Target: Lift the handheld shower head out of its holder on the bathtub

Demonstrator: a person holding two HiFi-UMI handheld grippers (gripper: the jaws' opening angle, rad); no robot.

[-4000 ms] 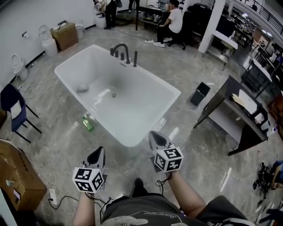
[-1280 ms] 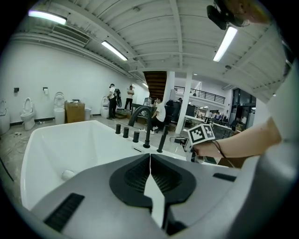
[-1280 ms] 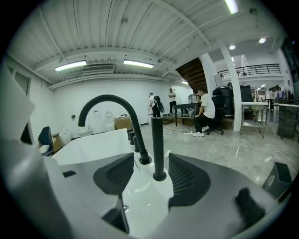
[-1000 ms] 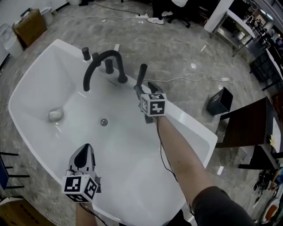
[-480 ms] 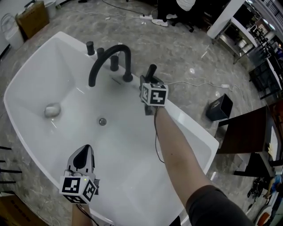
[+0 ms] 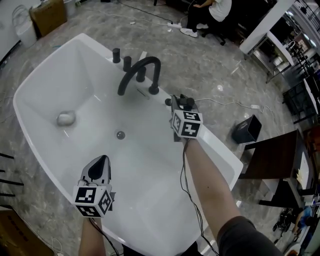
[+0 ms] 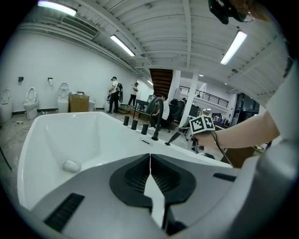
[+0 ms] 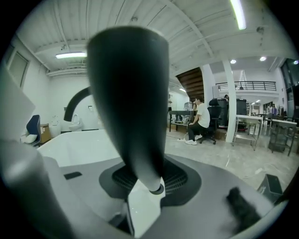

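Right gripper view: the black tapered handheld shower head (image 8: 128, 93) is pinched in the closing jaws of the right gripper (image 6: 181, 102). Unlike a second ago, it is raised off its holder (image 6: 168, 102) on the white bathtub (image 6: 50, 65) rim, upper centre of the head view. The lift is judged nearly done. The left gripper (image 6: 102, 161) is closed and empty.

Grey stone-look floor (image 6: 210, 65) carries white bathtub (image 6: 50, 80); cardboard box (image 6: 47, 15) past tub's far-left corner, black bin (image 6: 246, 129) & white cable (image 6: 227, 104) off its right side. Tub's far rim: black arched spout (image 6: 142, 67), 2 knobs (image 6: 116, 54). Tub btm: drain (image 6: 120, 134), grey lump (image 6: 65, 118) nr it.
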